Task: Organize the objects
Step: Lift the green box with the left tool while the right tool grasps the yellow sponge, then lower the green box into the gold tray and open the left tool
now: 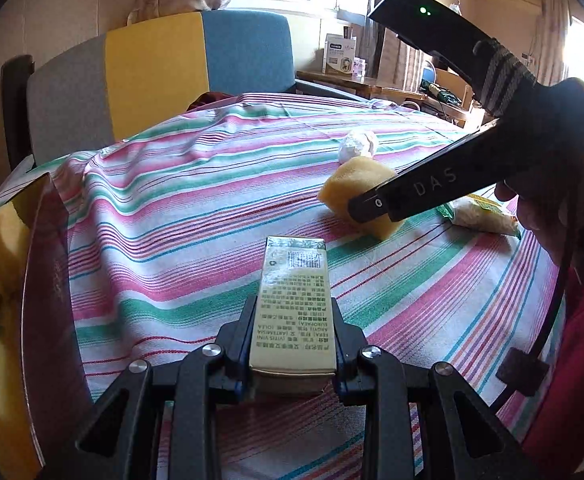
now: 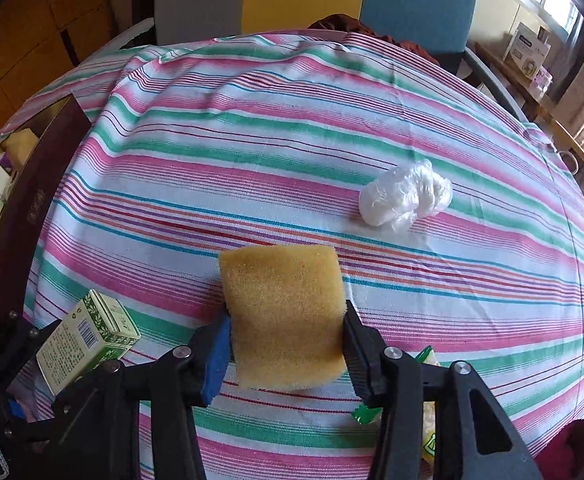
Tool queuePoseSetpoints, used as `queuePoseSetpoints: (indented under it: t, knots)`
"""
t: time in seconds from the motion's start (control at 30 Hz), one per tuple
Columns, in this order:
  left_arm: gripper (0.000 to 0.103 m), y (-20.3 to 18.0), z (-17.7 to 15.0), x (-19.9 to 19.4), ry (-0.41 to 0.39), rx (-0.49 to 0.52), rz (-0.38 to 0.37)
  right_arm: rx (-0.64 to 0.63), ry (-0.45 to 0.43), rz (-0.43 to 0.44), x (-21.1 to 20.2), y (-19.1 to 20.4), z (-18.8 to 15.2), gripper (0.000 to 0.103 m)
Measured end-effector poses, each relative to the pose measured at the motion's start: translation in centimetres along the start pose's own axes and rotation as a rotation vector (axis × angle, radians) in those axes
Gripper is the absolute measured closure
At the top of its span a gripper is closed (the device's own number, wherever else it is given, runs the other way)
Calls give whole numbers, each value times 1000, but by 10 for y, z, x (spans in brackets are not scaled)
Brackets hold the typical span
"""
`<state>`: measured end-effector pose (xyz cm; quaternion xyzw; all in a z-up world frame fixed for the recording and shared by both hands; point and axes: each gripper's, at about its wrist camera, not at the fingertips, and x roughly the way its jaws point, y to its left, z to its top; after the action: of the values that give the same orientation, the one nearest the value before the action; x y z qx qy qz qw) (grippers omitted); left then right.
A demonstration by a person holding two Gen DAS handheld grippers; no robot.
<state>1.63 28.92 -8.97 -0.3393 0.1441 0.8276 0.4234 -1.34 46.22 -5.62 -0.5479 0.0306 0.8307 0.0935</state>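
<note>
Left tongs (image 1: 294, 344) clench the carton (image 1: 294, 300); right tongs (image 2: 286, 344) squeeze the sponge (image 2: 282, 316), which may spring free toward twelve o'clock.

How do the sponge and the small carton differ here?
The sponge is soft, plain yellow foam; the carton is a stiff printed box with green leaf trim. The sponge sits in the right gripper, its sides dented by the pads; the carton keeps its shape in the left gripper. The sponge is squarish, the carton long and narrow. Both are clamped above the striped cloth.
</note>
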Motion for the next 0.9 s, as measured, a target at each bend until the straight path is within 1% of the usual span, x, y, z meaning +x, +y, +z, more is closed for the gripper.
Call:
queuePoseSetpoints:
  t: [0.2,0.3,0.33,0.47,0.53,0.6,0.67,0.73,0.8,0.9]
  knots:
    - [73,-2,-1,-2,-2,0,0,-40,-9,-19,2,3,-1,54]
    - [73,-4,1,-4,9,22,13,-46,-12,-22,3,3,-3,54]
    - [73,-5,2,-7,13,20,7,-46,-14,-21,3,2,-3,54]
    - [73,-8,17,-42,-51,-10,-31,-62,-22,-24,4,3,-4,54]
    - [73,-2,28,-64,-80,-49,-32,-59,-23,-23,4,3,-5,54]
    - [73,8,35,-81,-91,-83,0,-60,-24,-24,4,3,-6,54]
    - [73,23,37,-93,-76,-130,54,-61,-24,-25,4,4,-6,54]
    - [73,41,36,-101,-57,-180,121,-65,-24,-28,4,5,-6,54]
    - [73,59,29,-110,-44,-210,204,-70,-25,-34,3,6,-7,54]
    - [73,88,18,-122,-32,-258,303,-75,-26,-39,3,7,-8,53]
